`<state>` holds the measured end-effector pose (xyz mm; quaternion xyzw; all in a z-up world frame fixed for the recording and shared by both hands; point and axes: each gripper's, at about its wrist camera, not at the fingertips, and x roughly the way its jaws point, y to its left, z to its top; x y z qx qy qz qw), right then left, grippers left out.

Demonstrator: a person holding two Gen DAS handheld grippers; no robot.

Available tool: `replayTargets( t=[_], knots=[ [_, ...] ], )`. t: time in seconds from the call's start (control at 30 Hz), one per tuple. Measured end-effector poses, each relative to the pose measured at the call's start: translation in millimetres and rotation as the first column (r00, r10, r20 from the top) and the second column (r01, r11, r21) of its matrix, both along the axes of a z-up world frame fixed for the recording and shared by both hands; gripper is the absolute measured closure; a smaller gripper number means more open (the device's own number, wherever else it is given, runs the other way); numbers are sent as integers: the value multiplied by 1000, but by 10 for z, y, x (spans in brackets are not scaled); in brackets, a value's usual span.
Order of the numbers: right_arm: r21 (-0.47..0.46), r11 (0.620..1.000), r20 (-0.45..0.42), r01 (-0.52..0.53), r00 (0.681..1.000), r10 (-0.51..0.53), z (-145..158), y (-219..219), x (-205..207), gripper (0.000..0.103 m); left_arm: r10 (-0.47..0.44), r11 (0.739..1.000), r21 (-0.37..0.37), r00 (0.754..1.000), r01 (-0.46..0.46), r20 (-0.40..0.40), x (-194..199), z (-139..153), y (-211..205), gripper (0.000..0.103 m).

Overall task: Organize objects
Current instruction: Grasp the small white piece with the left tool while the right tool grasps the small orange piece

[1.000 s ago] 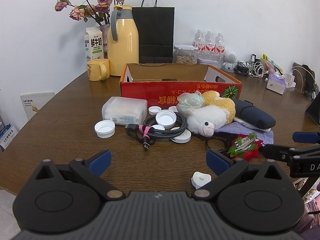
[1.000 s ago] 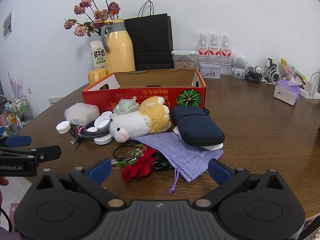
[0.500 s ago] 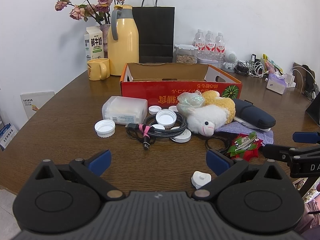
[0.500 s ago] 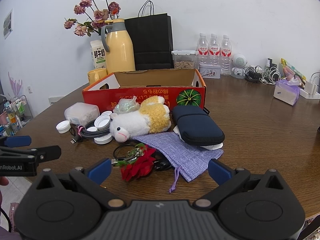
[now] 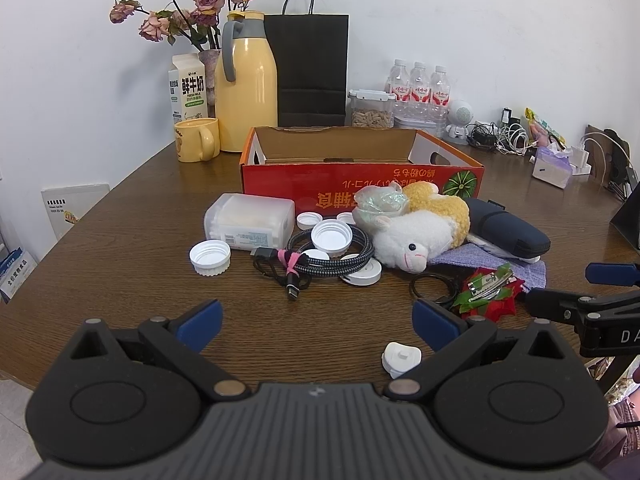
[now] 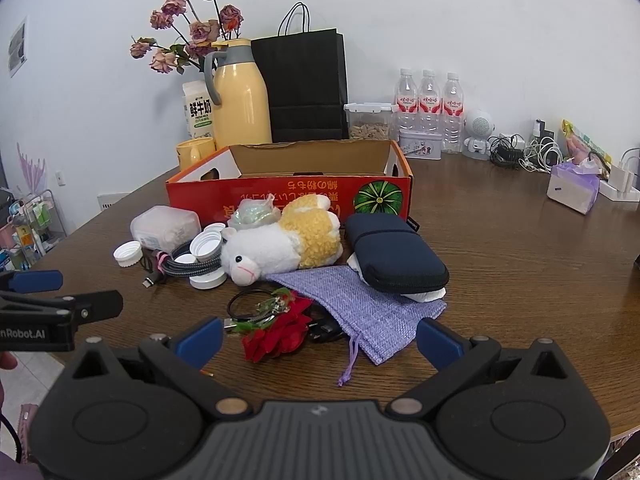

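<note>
both the left hand-held gripper (image 5: 316, 320) and right hand-held gripper (image 6: 318, 338) hover wide apart and empty over the wooden surface (image 5: 120, 248). beyond lie a red flower (image 6: 280, 334), cable (image 5: 320, 260), plush sheep (image 5: 416, 232), then the cardboard box (image 5: 360, 176).

A round brown wooden table (image 5: 120, 248) stands against a plain white wall (image 5: 500, 20), pale tiled floor (image 6: 24, 376) beside it.

I can't see the floor of the red cardboard box (image 5: 360, 184); its front wall hides it. The purple woven drawstring pouch (image 6: 360, 308) lies partly under the navy zipped case (image 6: 394, 254). The white paper beneath that case (image 6: 424, 295) I can't identify.
</note>
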<state>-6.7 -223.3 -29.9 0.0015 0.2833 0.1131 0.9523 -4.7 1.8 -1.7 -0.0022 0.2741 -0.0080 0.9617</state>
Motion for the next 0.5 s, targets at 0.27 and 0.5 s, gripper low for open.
replayTargets(
  t=[0.27,0.5],
  knots=[
    [-29,999,-14,-26,1000,26,-61,51,-26,0,-44,999,-32,997,43,-59,36,-100,-9,0],
    [-66,998,-23,-26,999,25,-139,48,21,0,-171,985,-56,979,165,-115,118,-198,-85,17]
  ],
)
